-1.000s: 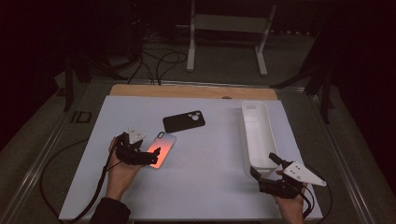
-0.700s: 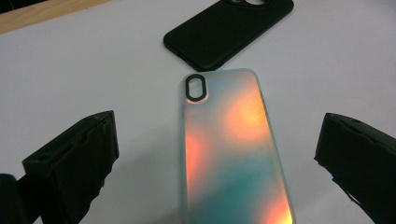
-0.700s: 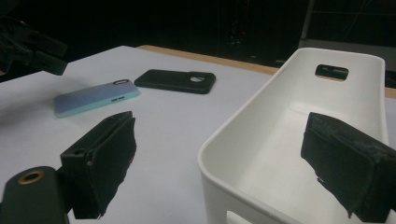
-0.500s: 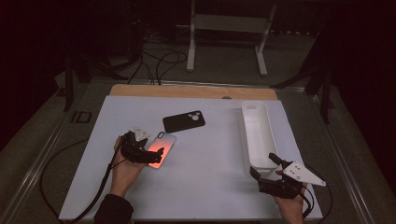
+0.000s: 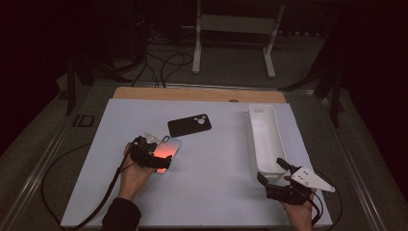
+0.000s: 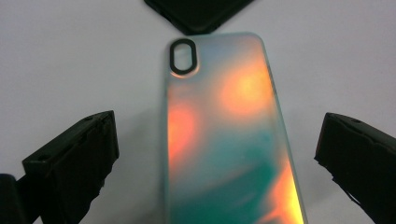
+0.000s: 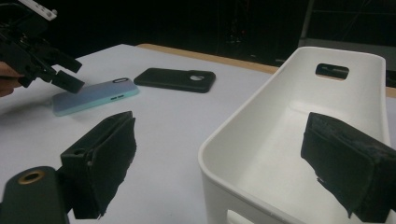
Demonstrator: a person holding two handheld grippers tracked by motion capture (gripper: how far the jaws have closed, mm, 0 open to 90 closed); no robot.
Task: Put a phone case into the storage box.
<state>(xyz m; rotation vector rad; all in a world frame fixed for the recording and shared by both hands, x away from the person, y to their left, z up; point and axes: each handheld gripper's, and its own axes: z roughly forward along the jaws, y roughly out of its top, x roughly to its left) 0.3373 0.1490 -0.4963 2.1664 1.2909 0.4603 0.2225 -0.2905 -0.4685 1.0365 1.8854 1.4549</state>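
open left tool (image 6: 217,149) astride iridescent phone case (image 6: 229,140)

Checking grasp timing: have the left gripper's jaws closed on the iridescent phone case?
No, the left gripper stands open, its jaws apart on either side of the iridescent phone case.

overhead view, two close gripper views

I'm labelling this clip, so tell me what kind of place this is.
Probably a lab or recording workspace, not a home: a white-topped table in a dark room, loose cables on the floor behind it, and a metal stand. Two phone cases and a white bin sit ready.
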